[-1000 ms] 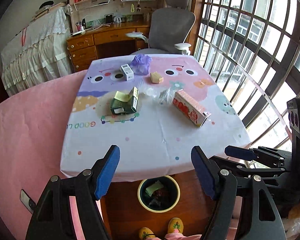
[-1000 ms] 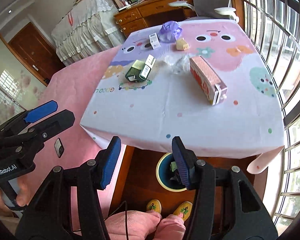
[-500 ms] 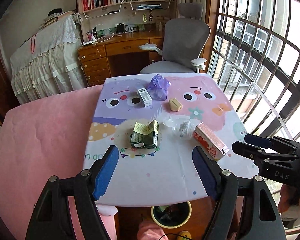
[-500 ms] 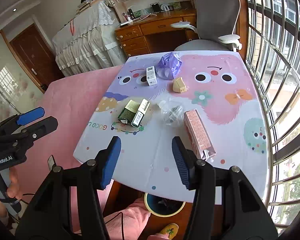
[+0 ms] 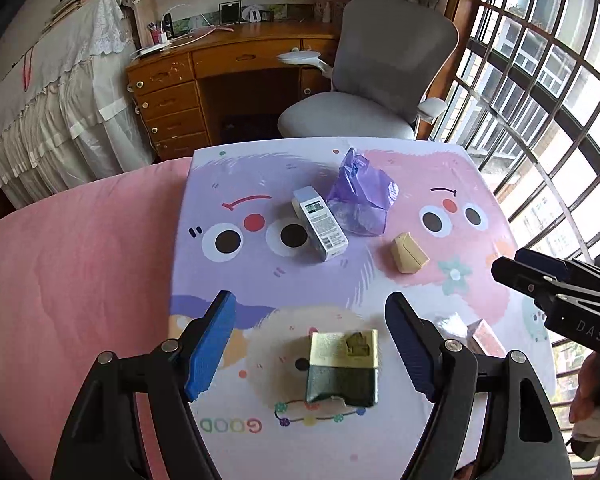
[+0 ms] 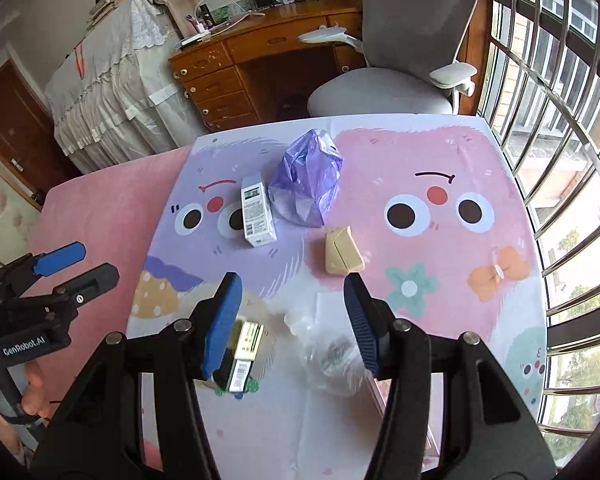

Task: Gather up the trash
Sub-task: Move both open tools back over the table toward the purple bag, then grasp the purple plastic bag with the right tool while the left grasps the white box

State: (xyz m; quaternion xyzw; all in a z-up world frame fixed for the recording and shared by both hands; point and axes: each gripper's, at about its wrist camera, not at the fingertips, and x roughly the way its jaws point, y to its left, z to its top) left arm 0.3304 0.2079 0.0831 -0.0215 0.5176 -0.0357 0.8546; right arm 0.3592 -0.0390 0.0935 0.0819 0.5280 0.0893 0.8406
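1. Between the spread blue pads of the left gripper (image 5: 310,336), the dark green and gold opened carton (image 5: 343,368) is framed, lying flat on the cartoon-printed tablecloth (image 5: 260,280); nothing is pinched, and the pads are seen apart from the carton on both sides.
2. Ahead of that claw, the white and pale blue upright-printed box (image 5: 320,223) is seen lying on its side; touching its right edge, the crumpled purple plastic bag (image 5: 360,196) is seen; further right, the small tan cardboard box (image 5: 409,254) lies alone.
3. Right of the left claw, the other tool is seen side-on, held over the cloth's right part.
4. Between the parted fingers of the right gripper (image 6: 294,320), the crumpled clear plastic wrapper (image 6: 332,356) is seen on the cloth; nothing is clamped; the green carton is partly hidden behind the left pad (image 6: 220,322).
5. Just ahead of the right pad, the tan box is seen; beyond it, the purple bag and the white box lie side by side.
6. Beyond the cloth, a grey office chair (image 6: 404,40) and a wooden desk (image 6: 260,56) are seen; left of both claws, a pink bedspread (image 5: 80,260) is spread.
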